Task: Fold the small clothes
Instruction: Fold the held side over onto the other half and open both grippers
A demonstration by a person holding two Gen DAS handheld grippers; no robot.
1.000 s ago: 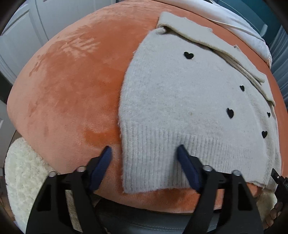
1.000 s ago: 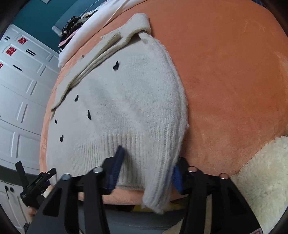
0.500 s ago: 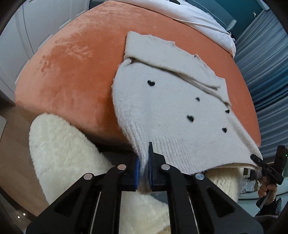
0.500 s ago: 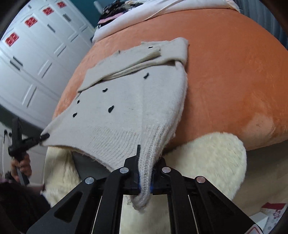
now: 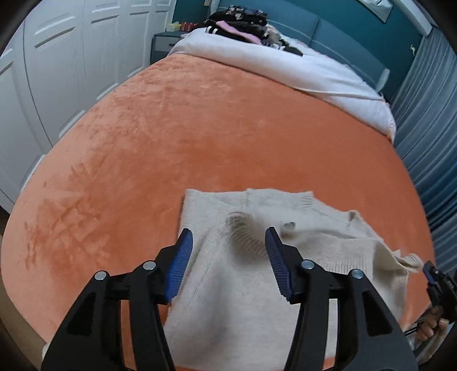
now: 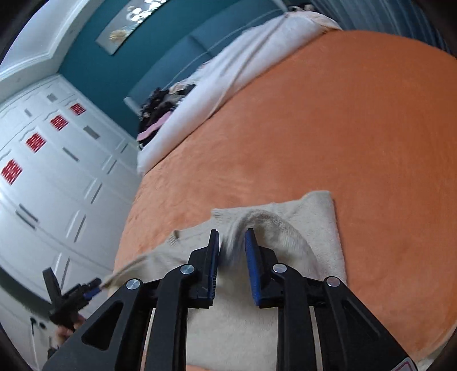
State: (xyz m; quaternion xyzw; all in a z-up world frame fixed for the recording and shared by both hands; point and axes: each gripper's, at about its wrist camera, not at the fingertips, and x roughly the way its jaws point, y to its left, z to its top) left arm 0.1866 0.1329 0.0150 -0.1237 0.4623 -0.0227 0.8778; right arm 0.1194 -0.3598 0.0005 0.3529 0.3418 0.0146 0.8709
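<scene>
A cream knit sweater (image 5: 228, 299) lies folded over on the orange blanket (image 5: 200, 148) near the bed's front edge. Its ribbed hem now lies on top, toward the far side. My left gripper (image 5: 227, 254) is open just above the sweater, with nothing between its blue pads. My right gripper (image 6: 231, 251) hangs over the sweater (image 6: 322, 228) with its jaws partly apart, and a blurred bit of knit sits in the gap between them. The right gripper also shows at the right edge of the left wrist view (image 5: 434, 279), next to the sweater's corner.
A white duvet (image 5: 285, 65) covers the far end of the bed, with a pile of dark clothes (image 5: 242, 22) on it. White wardrobe doors (image 6: 42, 171) stand on the left. Blue curtains (image 5: 428, 128) hang on the right.
Both grippers carried the sweater's hem up and forward over the body, folding it in half. The left gripper has opened and let go. The right gripper's jaws have parted.
</scene>
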